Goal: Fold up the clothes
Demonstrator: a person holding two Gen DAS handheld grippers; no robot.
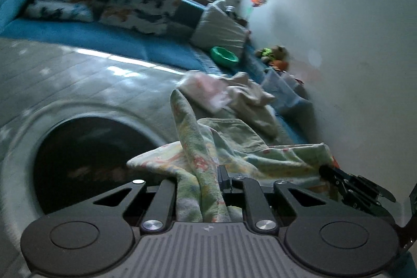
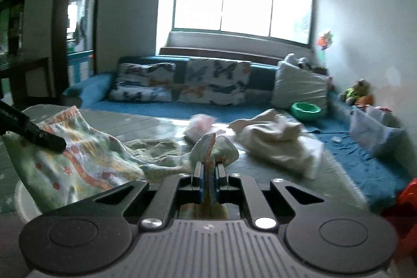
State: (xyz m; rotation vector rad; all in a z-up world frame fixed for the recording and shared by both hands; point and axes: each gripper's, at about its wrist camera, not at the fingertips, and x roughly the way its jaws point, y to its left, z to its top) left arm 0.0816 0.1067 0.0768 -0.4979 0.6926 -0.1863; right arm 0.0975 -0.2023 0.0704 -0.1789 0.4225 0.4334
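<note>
The cloth (image 2: pixel 86 160), a pale printed towel-like piece, is held up between both grippers above the grey mat (image 2: pixel 156 124), near a dark round opening (image 1: pixel 86 155) seen in the left wrist view. A slip is judged the main risk: each grip is taken on a bunched edge rather than a clean corner, so a pull apart could drag the fabric out of one pair of jaws, or leave the fold skewed. Sagging slack could also be caught in the opening or dragged onto the cream pile (image 2: pixel 278 140) further off to the right. The right gripper (image 2: pixel 208 171) is nearly shut, with a gathered ridge of cloth pinched directly between its fingers. The left gripper (image 1: pixel 200 181) is clamped narrowly on a fold draped over its near end.
</note>
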